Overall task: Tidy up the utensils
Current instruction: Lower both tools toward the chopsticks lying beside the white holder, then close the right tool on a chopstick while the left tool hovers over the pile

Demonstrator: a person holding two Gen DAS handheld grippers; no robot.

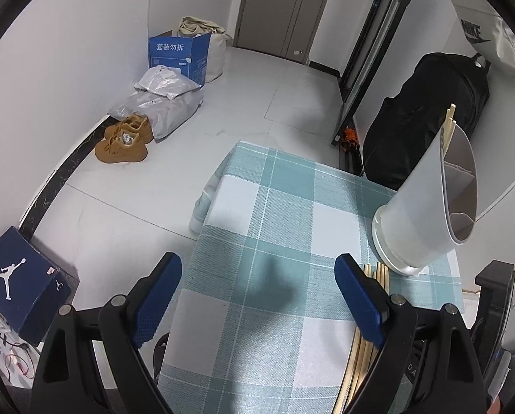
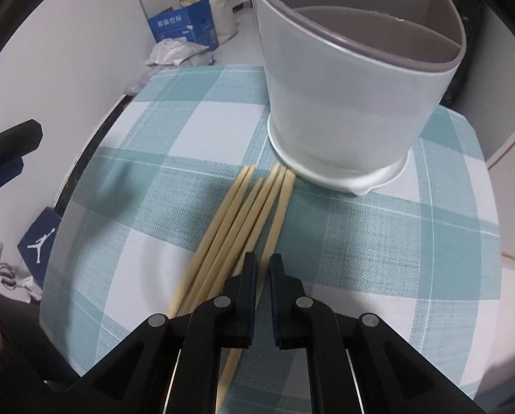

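While the right gripper (image 2: 262, 262) is clamped on one chopstick (image 2: 281, 214), it should lift it straight clear of the chopsticks (image 2: 223, 227) to its left, toward the holder (image 2: 343, 103) ahead, left gripper (image 1: 257, 276) wide apart

Tan shoes (image 1: 126, 141) lie beside grey parcels (image 1: 161, 103).

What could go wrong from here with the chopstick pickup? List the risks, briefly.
1. The right gripper is shut on only the rightmost pale wooden chopstick; so thin a stick may swivel or slip when lifted.
2. The other loose wooden chopsticks lie against it on the teal checked tablecloth and could get dragged or rolled.
3. Their tips lie close to the tall white plastic utensil holder, and the open left gripper isn't steadying it; a swing could knock it.
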